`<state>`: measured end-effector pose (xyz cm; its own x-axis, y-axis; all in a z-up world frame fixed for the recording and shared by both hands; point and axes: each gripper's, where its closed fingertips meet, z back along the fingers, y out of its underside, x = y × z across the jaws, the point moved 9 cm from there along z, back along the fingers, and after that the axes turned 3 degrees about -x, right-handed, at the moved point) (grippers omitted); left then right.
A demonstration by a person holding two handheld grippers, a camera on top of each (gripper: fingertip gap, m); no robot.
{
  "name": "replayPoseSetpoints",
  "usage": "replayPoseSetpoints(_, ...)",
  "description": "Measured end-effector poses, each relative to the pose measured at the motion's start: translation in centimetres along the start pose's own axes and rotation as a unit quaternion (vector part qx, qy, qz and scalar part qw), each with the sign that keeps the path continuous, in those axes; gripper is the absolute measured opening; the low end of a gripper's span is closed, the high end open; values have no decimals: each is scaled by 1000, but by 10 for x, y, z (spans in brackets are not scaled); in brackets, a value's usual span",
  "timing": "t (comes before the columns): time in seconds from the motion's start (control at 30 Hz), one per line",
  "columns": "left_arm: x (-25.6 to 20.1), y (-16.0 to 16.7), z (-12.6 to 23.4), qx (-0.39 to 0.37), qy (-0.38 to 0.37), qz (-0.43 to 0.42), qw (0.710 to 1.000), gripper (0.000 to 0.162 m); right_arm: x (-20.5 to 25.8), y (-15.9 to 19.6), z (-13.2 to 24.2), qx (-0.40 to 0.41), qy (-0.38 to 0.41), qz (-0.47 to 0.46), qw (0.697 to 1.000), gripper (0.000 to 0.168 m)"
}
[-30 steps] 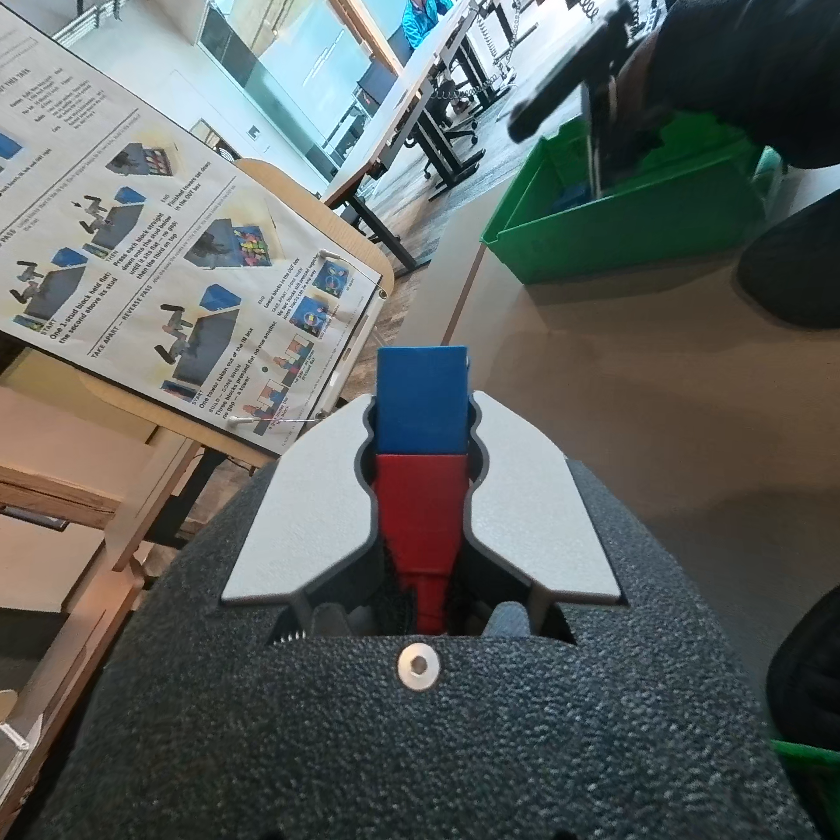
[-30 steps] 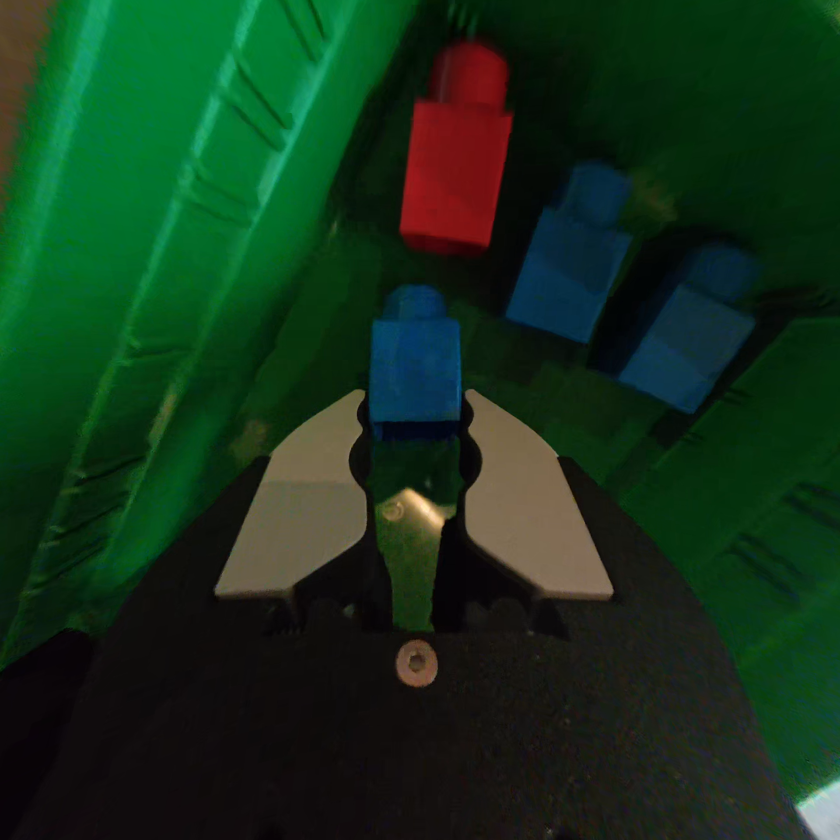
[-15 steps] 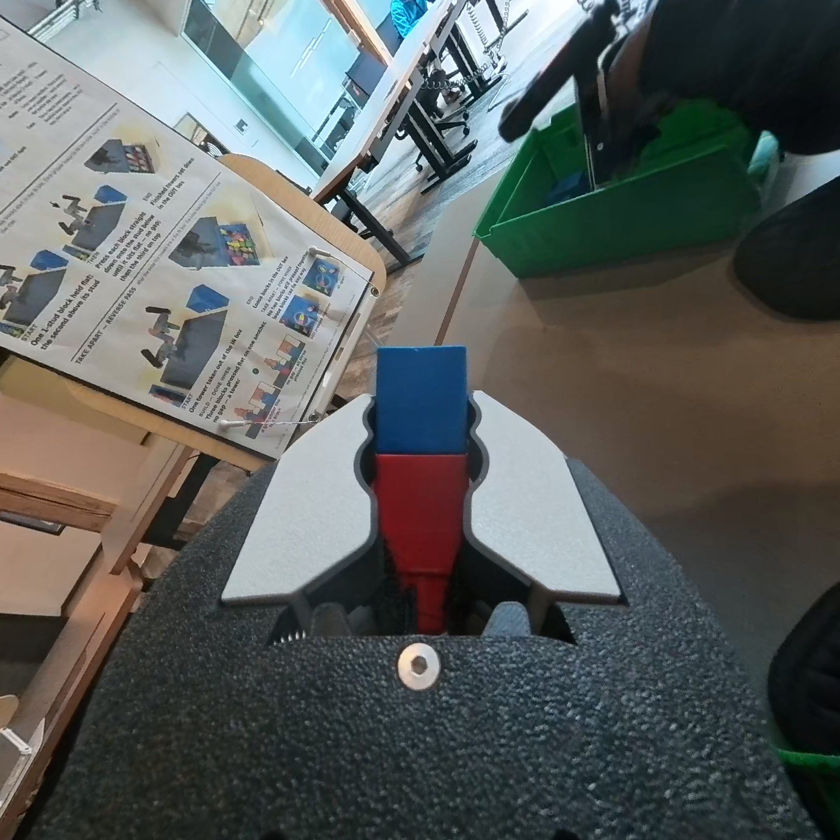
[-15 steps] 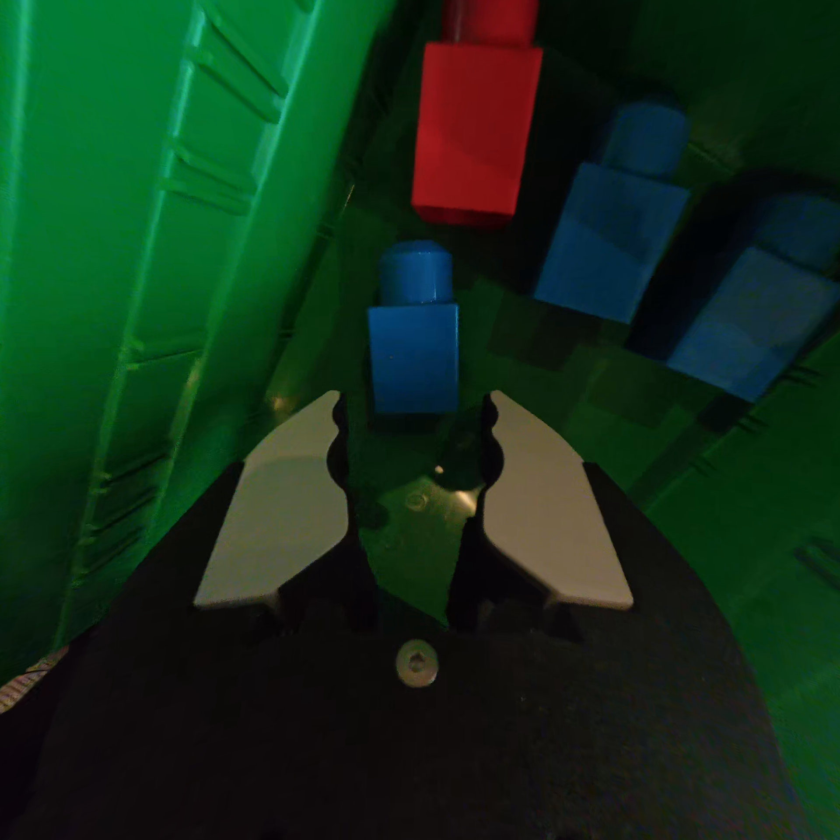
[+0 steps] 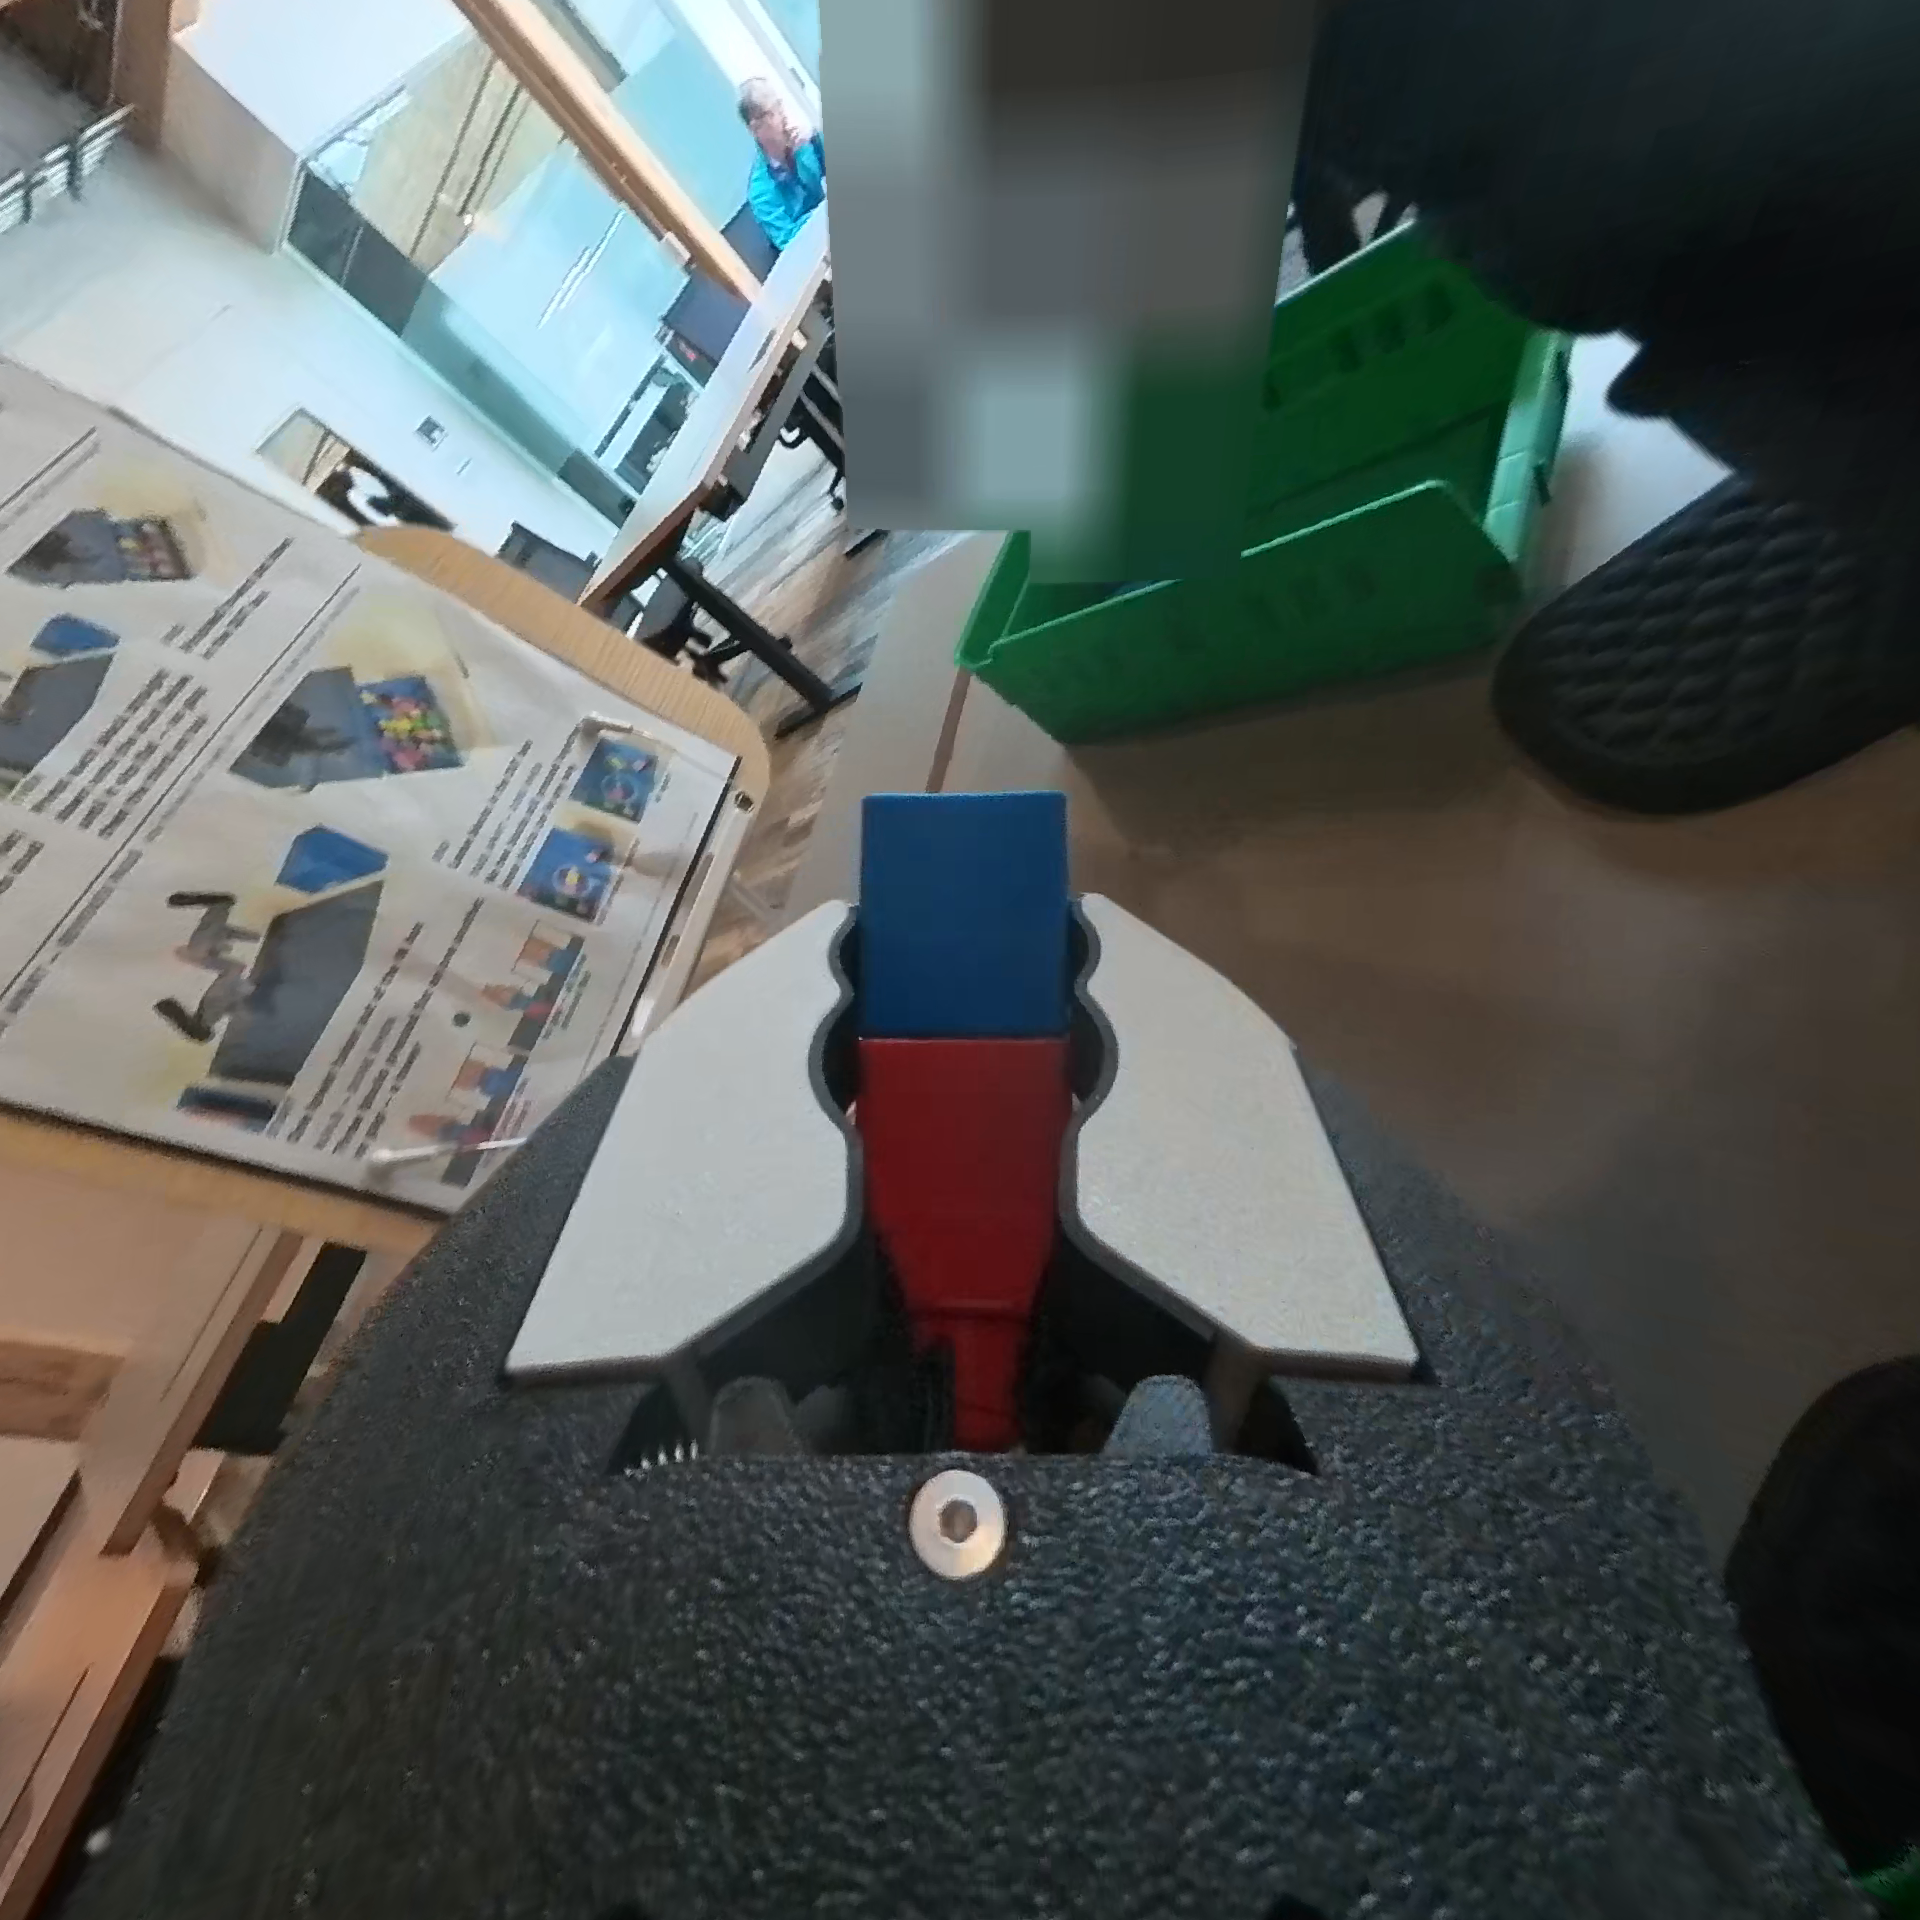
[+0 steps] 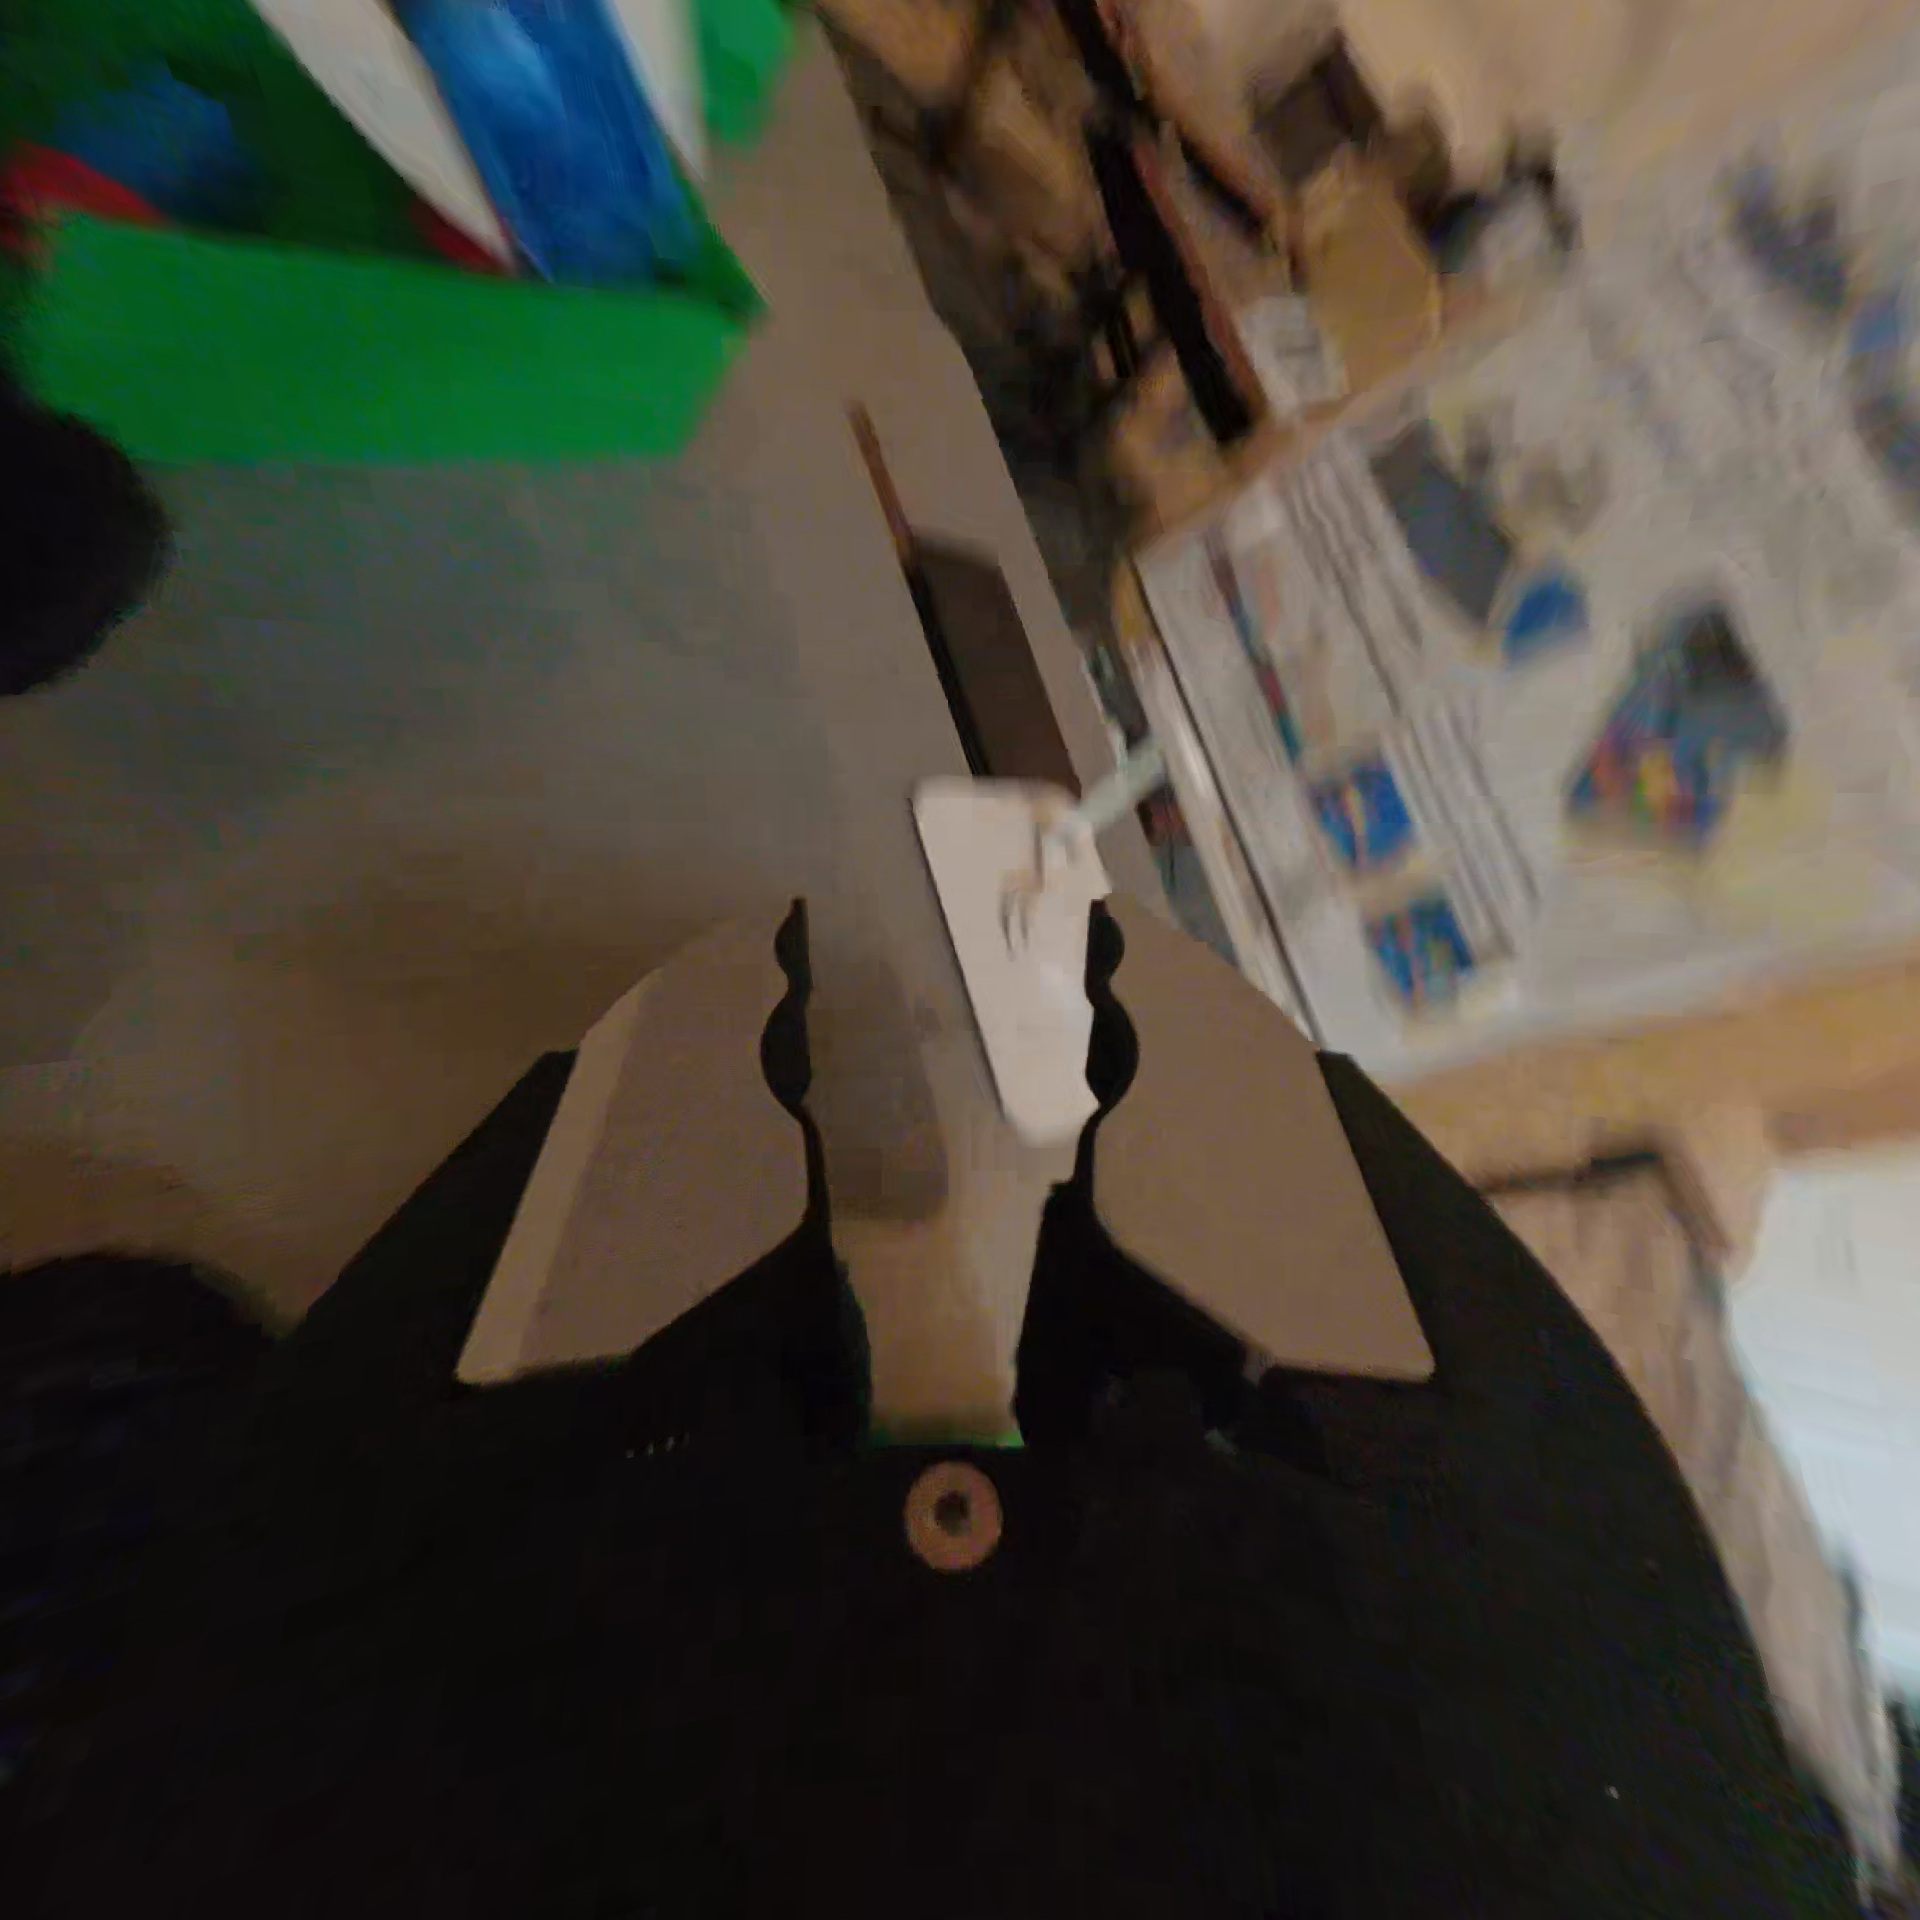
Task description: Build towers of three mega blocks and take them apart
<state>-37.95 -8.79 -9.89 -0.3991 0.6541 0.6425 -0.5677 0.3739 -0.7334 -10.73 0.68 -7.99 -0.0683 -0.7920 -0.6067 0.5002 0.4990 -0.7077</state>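
Observation:
My left gripper (image 5: 961, 925) is shut on a two-block stack. Its pads press on a blue block (image 5: 964, 883) that sticks out ahead of the fingertips, with a red block (image 5: 961, 1143) plugged in behind it between the fingers. The stack is held above the tan table (image 5: 1507, 1091). My right gripper (image 6: 945, 925) is open with no block between its fingers, above the table outside the green bin (image 6: 364, 343). Its view is badly blurred. A pale flat shape (image 6: 997, 914) shows beyond its fingers; I cannot tell what it is.
The green bin (image 5: 1247, 623) stands at the far side of the table, and blue blocks (image 6: 561, 135) and a red one (image 6: 52, 187) show inside it. An instruction poster on a wooden board (image 5: 312, 779) stands past the table's left edge. A dark gripper body (image 5: 1714, 644) sits at the right. The tips of one gripper are about 15 centimetres away from the tips of the other.
My right gripper opened and let go of a blue block inside the green bin, then pulled out and swung over the table. My left gripper kept its hold on the stack and shifted slightly.

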Motion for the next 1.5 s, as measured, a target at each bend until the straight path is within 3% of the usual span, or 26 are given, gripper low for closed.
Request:
replayPoseSetpoints(0.1, -4, -5, -9, -6, 19, -6, 1000, 36, 30, -46, -28, -114, -81, 75, 987, 46)
replayPoseSetpoints(0.2, -8, -8, -16, -5, 33, -13, 999, 36, 49, -65, -51, -148, -124, 99, 976, 44)
replayPoseSetpoints(0.37, -12, -12, -24, -7, 49, -21, 999, 36, 56, -69, -67, -170, -139, 95, 971, 45)
replayPoseSetpoints(0.53, -15, -13, -26, -7, 56, -28, 998, 36, 56, -67, -71, -180, -127, 112, 969, 33)
replayPoseSetpoints(0.83, -11, -5, -24, 14, 39, -28, 999, 41, 47, -62, -50, -217, -125, 113, 961, 33)
replayPoseSetpoints(1.07, -14, -7, -26, 31, 45, -46, 997, 40, 48, -57, -50, -184, -128, 120, 967, 34)
replayPoseSetpoints(1.17, -16, -9, -25, 33, 51, -58, 996, 40, 50, -61, -52, -178, -126, 122, 968, 45)
replayPoseSetpoints(1.5, -18, -13, -24, 18, 66, -50, 996, 39, 57, -64, -62, -149, -142, 141, 968, 36)
